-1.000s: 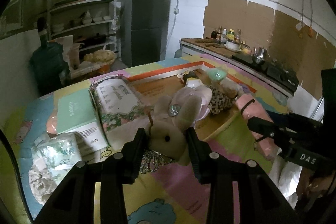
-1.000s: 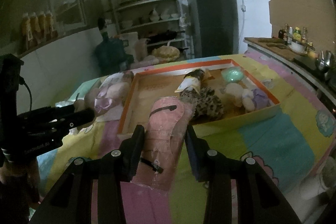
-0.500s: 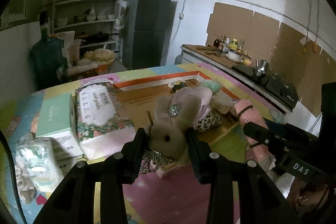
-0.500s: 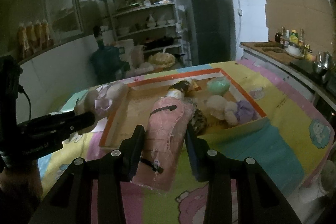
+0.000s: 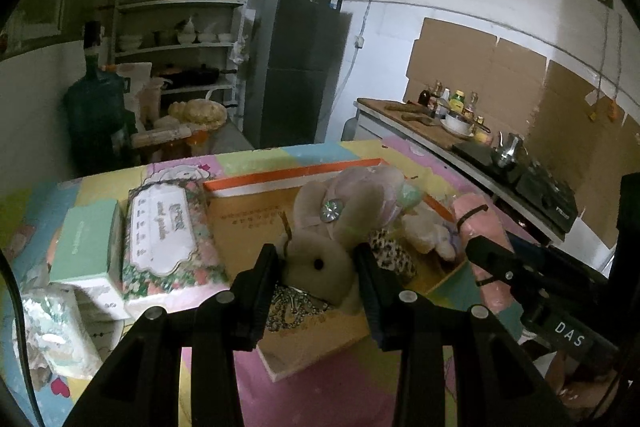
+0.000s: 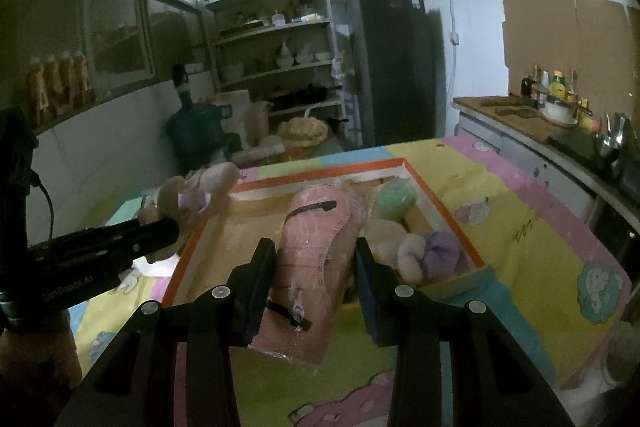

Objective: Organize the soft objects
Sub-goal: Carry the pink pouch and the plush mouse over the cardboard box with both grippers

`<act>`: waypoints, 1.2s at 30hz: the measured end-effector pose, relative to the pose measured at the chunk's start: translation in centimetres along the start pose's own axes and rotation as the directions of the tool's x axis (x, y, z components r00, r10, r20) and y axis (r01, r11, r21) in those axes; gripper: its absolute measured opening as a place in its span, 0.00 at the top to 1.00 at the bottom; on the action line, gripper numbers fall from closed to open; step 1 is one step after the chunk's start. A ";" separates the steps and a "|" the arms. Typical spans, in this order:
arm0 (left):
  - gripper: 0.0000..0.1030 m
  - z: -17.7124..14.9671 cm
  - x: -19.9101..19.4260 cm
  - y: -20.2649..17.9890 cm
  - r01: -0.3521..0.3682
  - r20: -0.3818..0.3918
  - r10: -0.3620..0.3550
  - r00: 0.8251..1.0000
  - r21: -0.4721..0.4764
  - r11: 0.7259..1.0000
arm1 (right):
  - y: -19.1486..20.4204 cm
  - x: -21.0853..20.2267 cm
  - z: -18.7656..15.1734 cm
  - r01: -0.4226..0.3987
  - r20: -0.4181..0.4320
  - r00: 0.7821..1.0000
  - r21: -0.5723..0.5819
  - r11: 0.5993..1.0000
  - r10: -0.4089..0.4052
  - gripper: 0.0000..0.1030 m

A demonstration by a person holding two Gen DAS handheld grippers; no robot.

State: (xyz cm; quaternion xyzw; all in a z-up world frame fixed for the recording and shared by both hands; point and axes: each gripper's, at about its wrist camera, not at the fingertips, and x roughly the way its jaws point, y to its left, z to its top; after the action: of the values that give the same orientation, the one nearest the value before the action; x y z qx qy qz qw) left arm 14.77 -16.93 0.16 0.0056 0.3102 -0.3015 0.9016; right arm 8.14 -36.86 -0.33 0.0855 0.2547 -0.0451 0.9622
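Observation:
My left gripper is shut on a beige plush rabbit with pink ears and a shiny button, held over the near left part of the orange-rimmed cardboard box. My right gripper is shut on a pink wrapped soft roll with black ties, its far end over the same box. Inside lie a green round plush, a white and purple plush and a leopard-print piece. Each gripper shows in the other's view: the right one, the left one.
The box sits on a table with a pastel cartoon cloth. Left of the box stand a floral tissue pack, a green carton and a plastic-wrapped pack. A kitchen counter runs on the right; a fridge and shelves stand behind.
Both grippers have carried their loads forward toward and over the box: the rabbit now hangs above the box's near corner, and the pink roll reaches farther across it.

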 end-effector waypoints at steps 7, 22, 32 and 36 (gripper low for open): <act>0.61 1.6 2.2 -1.1 -0.035 0.004 0.035 0.999 -0.013 0.999 | -1.5 1.2 1.4 -0.011 0.014 1.000 -0.019 1.000 0.011 0.61; 0.61 4.1 7.8 -0.6 -0.126 -0.058 0.124 0.991 -0.044 0.991 | -4.2 6.2 4.3 -0.061 -0.008 0.998 -0.028 0.998 0.061 0.61; 0.61 5.2 11.2 -0.2 -0.157 -0.134 0.150 0.980 -0.042 0.987 | -4.5 10.1 5.4 -0.074 -0.065 0.995 -0.046 0.996 0.071 0.61; 0.61 5.4 12.2 0.4 -0.179 -0.158 0.171 0.973 -0.042 0.983 | -4.3 11.5 5.6 -0.082 -0.093 0.993 -0.056 0.995 0.077 0.61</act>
State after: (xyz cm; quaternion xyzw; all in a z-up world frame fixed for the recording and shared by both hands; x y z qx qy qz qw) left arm 25.60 -24.25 -2.42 0.0310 0.3854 -0.2108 0.8978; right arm 20.24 -42.66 -1.90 0.0685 0.2958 0.0050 0.9528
